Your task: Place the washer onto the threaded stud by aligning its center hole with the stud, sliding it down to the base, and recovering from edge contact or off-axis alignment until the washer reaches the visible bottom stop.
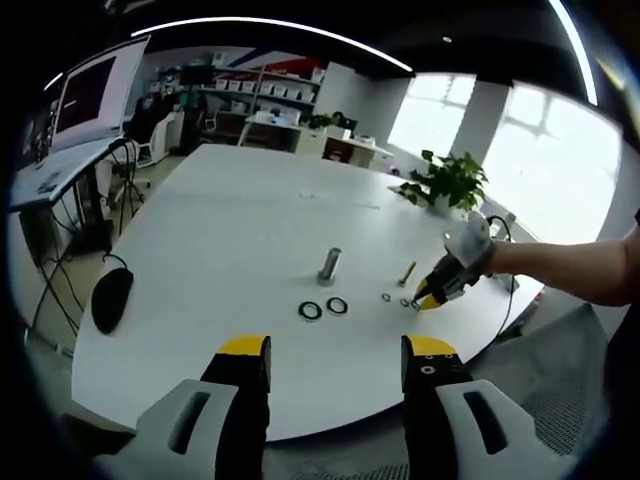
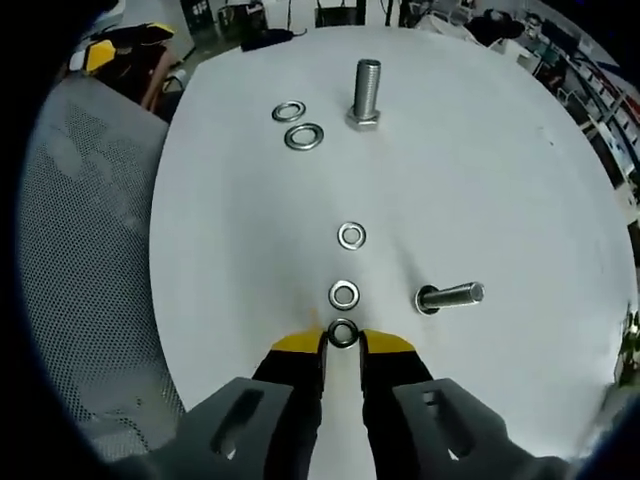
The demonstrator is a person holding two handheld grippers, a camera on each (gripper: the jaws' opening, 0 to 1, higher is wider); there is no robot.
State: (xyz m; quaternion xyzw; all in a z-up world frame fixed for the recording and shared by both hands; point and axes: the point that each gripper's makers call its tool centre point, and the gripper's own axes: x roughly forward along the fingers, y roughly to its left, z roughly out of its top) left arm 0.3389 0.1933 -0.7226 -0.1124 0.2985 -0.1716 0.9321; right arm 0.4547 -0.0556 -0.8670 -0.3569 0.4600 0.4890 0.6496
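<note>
**One washer at my right tips**

My right gripper (image 2: 343,342) pinches narrow on a washer (image 2: 343,333) flat on the table (image 2: 500,180), well short of the upright stud (image 2: 366,92). My left gripper (image 1: 335,352) hangs wide, empty.

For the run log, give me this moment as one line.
phase: picking washer | right gripper: jaws closing around nearest washer on table | left gripper: open, idle | upright stud: bare

Upright stud (image 2: 366,93) w/ two washers (image 2: 297,125) beside, on table (image 2: 500,180).
</note>
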